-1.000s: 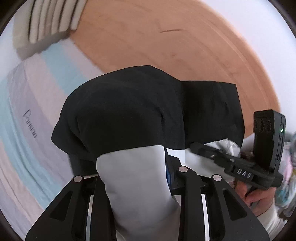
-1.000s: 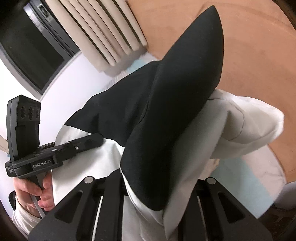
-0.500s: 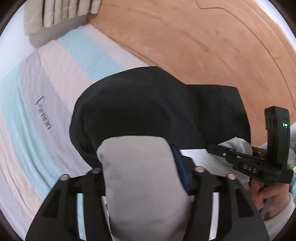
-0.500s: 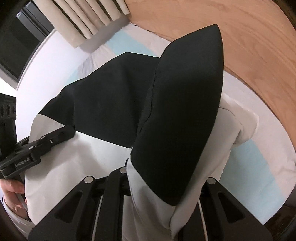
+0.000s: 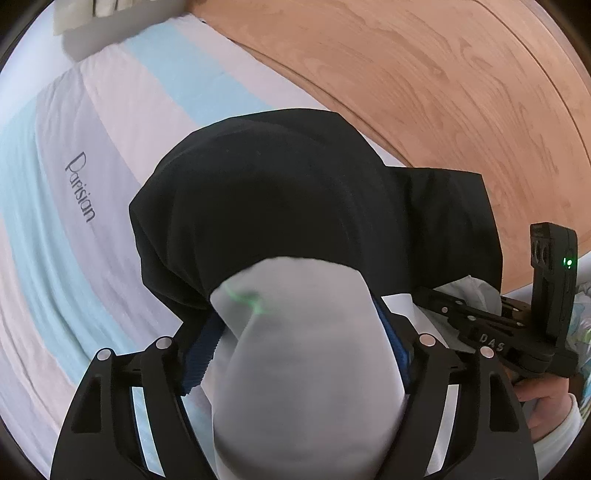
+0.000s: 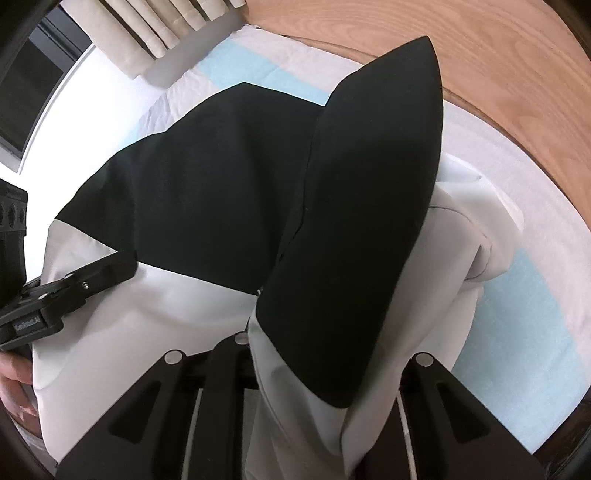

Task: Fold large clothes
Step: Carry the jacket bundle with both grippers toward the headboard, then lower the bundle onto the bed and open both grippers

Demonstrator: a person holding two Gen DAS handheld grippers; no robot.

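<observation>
A large black and pale grey garment (image 5: 280, 192) lies bunched on the striped bed sheet (image 5: 92, 147). My left gripper (image 5: 295, 347) points down at it and its jaws are opening. A grey fold bulges between the blue pads (image 5: 199, 354), which stand wide apart and loose on it. In the right wrist view the garment (image 6: 221, 177) spreads over the bed, and a black flap drapes over my right gripper (image 6: 325, 354). Its jaws are starting to open, the cloth is still pinched between them and the pads are hidden. Each gripper also shows in the other's view: the right gripper (image 5: 480, 325) and the left gripper (image 6: 74, 288).
A wooden surface (image 5: 443, 92) borders the bed on the far side. Beige curtains (image 6: 147, 29) and a dark window (image 6: 29, 85) stand beyond the bed's corner. The sheet (image 6: 535, 295) shows bare to the right of the garment. A person's hand (image 5: 543, 410) holds the right gripper.
Both grippers have sunk toward the bed with the garment, which now rests on the sheet. The left jaws have spread wide apart around the grey fold.
</observation>
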